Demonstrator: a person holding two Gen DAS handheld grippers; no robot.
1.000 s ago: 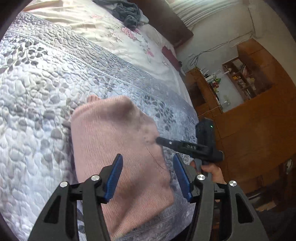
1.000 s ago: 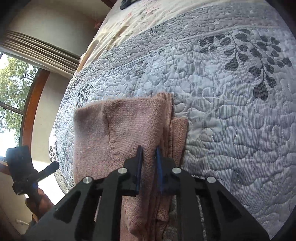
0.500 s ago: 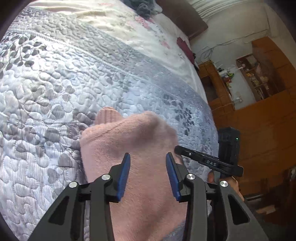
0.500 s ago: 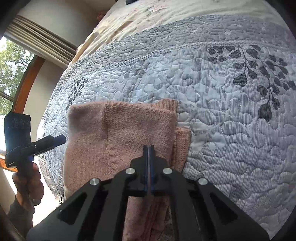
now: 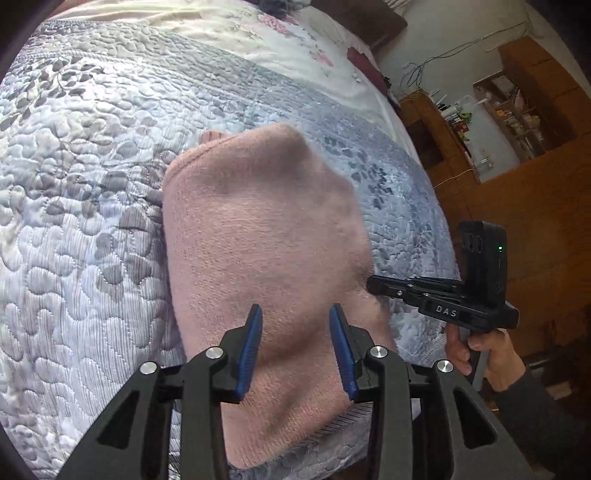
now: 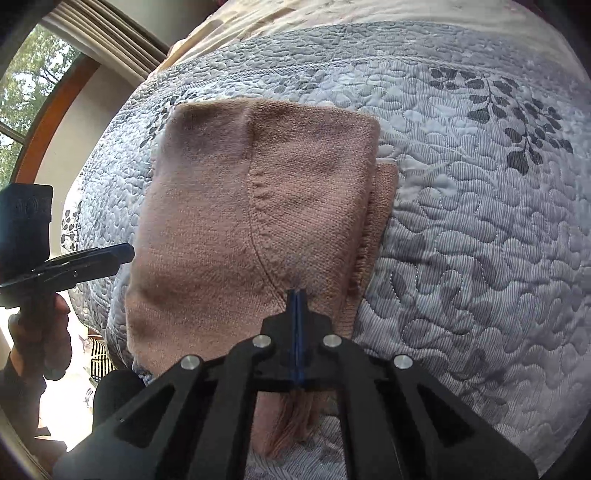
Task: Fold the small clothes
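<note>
A pink knit garment (image 5: 258, 240) lies folded on a grey-blue quilted bedspread (image 5: 74, 221), near the bed's front edge. My left gripper (image 5: 295, 332) hovers over its near end, open, with the blue pads (image 5: 251, 347) apart and the cloth showing between them. In the right wrist view the same garment (image 6: 229, 221) shows a curved seam and a second layer sticking out on its right side. My right gripper (image 6: 297, 295) is shut, and pink cloth bunches under its closed pads. The left wrist view shows the right gripper (image 5: 371, 286) touching the garment's right edge.
A person's hand (image 5: 476, 347) holds the right gripper's handle beyond the bed edge. Wooden shelves (image 5: 517, 110) stand past the bed on that side. A window (image 6: 22, 92) with a curtain lies on the other side. Dark clothes (image 5: 273, 5) sit far up the bed.
My right gripper's fingers closed fully onto the garment's near edge. My left gripper's fingers narrowed and moved in closer over the cloth.
</note>
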